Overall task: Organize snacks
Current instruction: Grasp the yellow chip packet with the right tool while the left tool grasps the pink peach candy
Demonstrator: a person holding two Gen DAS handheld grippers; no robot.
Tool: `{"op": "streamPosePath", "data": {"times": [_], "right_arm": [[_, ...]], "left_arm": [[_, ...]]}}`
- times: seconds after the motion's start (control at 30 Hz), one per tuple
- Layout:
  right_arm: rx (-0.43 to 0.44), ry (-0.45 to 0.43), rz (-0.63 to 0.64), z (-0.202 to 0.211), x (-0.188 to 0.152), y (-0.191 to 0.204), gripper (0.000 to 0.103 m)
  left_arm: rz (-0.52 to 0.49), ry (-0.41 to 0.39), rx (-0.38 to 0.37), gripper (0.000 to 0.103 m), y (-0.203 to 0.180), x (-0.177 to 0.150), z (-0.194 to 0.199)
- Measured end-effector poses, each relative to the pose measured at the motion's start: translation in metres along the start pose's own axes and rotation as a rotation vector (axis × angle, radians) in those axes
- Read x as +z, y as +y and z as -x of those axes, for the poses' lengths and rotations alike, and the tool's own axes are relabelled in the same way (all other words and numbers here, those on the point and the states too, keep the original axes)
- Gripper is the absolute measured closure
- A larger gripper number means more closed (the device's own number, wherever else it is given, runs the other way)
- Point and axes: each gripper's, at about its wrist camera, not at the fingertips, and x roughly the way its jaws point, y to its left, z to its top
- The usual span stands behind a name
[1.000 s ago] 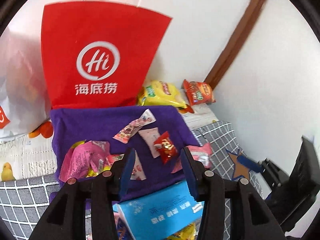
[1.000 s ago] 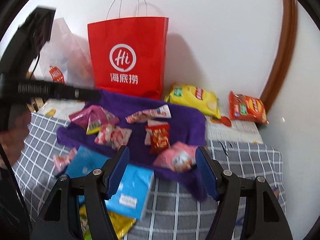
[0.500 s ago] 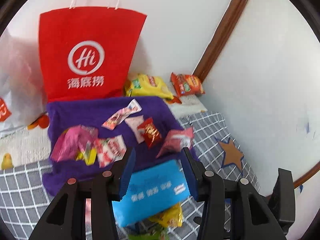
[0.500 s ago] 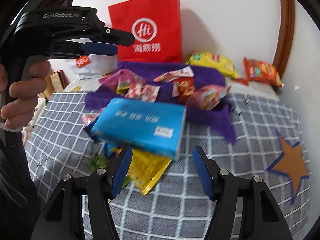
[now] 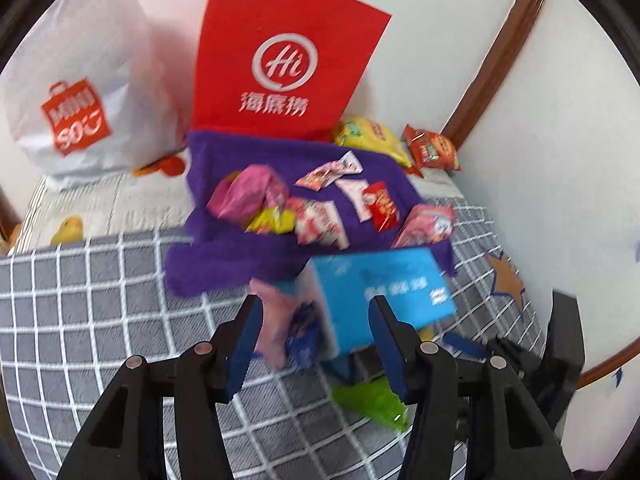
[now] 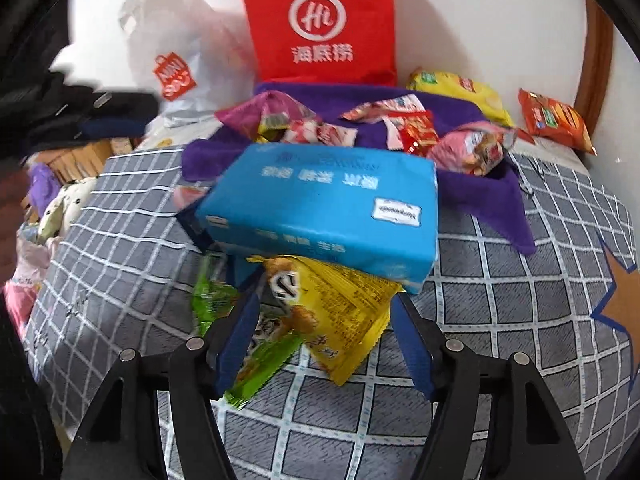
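1. Our left gripper had its fingers parting, with a blurred pink packet and the near corner of the blue box between them; no pad pressed on either.
2. Our right gripper was also spreading its fingers, released, around the yellow snack packet without clamping it.
3. That yellow packet lay partly under the blue box, overlapping a green packet beside it.
4. The blue box was long and bright blue, with white lettering and a small white label, resting tilted on top of the packets.
5. Just behind it, a purple cloth carried a loose heap of small snacks: a pink bag, a red sachet and a magenta packet.
6. All of this sat on a bed covered by a grey checked sheet with a brown star.
7. At the far edge, a red paper bag stood upright against the white wall, a white plastic bag beside it, and a yellow chip bag and an orange packet near the corner.
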Motion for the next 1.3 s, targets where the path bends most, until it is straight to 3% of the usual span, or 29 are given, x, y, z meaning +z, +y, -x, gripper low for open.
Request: {"op": "streamPosePath", "data": {"times": [0.3, 0.5, 0.63, 0.77, 0.87, 1.1, 1.3], "right_arm": [[0.042, 0.052, -0.116, -0.026, -0.004, -0.016, 0.034], [0.028, 0.010, -0.089, -0.032, -0.004, -0.010, 0.030], [0.025, -0.010, -0.083, -0.032, -0.005, -0.010, 0.034], [0.046, -0.019, -0.097, -0.027, -0.008, -0.016, 0.040], [0.046, -0.019, -0.099, -0.021, -0.009, -0.021, 0.040], [0.037, -0.052, -0.087, -0.001, -0.013, -0.029, 0.042], [-0.006, -0.056, -0.049, 0.002, -0.018, -0.033, 0.043]], "left_arm": [[0.034, 0.035, 0.034, 0.050, 0.021, -0.032, -0.004], [0.037, 0.070, 0.035, 0.050, 0.021, -0.050, -0.014], [0.015, 0.081, 0.037, 0.050, 0.015, -0.054, -0.021], [0.023, 0.041, 0.056, 0.050, 0.015, -0.051, -0.020], [0.004, 0.035, 0.101, 0.050, 0.016, -0.044, -0.023], [0.027, 0.034, 0.118, 0.050, 0.029, -0.021, -0.042], [-0.022, 0.099, 0.103, 0.051, 0.030, -0.010, -0.072]]}}
